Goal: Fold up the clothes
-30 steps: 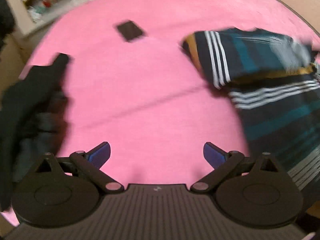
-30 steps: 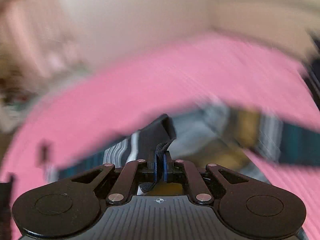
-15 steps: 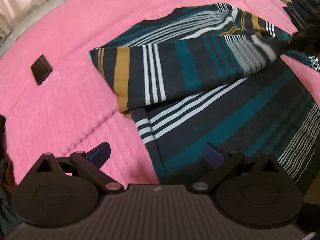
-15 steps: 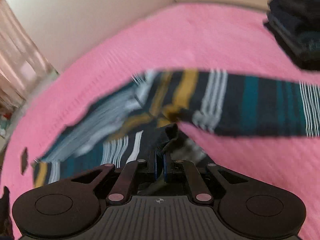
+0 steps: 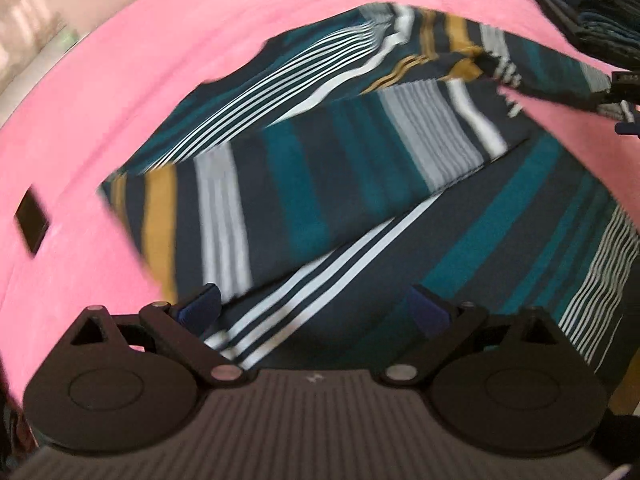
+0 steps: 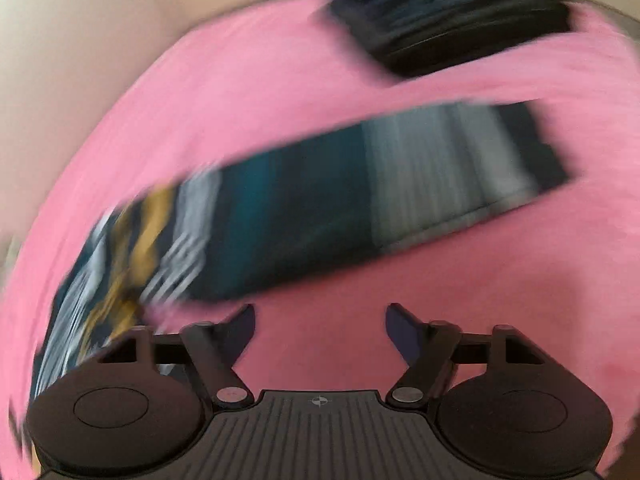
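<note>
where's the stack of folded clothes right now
The stack sits at the top right of both wrist views, on the pink bedspread, beyond the striped shirt's outstretched sleeve.

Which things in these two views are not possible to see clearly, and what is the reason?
- Dark stack of clothes, right wrist view: motion blur, cut by the top edge; no single garment tells apart.
- Striped shirt, left wrist view: its lower part is hidden behind the left gripper.
- Small dark flat object, left wrist view: too small to identify.
- Right gripper, jaws opening: nothing between them.
</note>
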The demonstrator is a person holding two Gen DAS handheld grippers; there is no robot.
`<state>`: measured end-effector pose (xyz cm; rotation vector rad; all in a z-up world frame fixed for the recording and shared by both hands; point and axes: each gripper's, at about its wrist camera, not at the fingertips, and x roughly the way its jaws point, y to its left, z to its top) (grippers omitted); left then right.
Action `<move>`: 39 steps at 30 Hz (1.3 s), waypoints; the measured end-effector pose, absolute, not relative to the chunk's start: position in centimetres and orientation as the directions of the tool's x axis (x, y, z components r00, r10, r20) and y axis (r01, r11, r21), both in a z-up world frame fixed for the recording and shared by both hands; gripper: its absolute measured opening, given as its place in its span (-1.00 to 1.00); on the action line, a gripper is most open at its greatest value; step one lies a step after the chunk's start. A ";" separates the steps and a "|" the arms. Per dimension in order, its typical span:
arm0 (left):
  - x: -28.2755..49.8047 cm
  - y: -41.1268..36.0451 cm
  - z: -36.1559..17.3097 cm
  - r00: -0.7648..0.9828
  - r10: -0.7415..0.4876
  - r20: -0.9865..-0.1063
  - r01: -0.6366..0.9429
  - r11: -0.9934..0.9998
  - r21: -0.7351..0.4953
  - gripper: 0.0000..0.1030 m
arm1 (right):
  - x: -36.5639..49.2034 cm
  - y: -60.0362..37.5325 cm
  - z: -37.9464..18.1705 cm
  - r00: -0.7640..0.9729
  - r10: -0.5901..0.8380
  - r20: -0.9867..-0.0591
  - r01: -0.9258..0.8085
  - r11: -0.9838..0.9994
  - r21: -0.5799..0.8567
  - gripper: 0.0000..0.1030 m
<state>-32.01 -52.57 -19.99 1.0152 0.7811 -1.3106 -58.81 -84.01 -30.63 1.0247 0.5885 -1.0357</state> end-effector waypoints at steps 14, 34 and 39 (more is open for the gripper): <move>-41.4 -59.4 -19.5 0.081 -0.381 -0.921 0.964 -0.205 0.169 0.89 | -71.6 -92.0 -34.2 0.462 -0.553 -0.693 0.672 -0.291 0.680 -0.36; -28.0 -47.9 -15.9 0.147 -0.439 -0.887 0.989 0.083 0.123 0.90 | -29.6 -69.3 -13.0 0.882 -0.245 -0.403 0.354 0.908 0.223 -0.79; -20.9 -41.6 -17.0 0.234 -0.362 -0.902 0.964 0.204 0.169 0.90 | -19.0 -59.0 -21.5 0.862 -0.049 -0.505 0.153 0.974 0.167 -0.78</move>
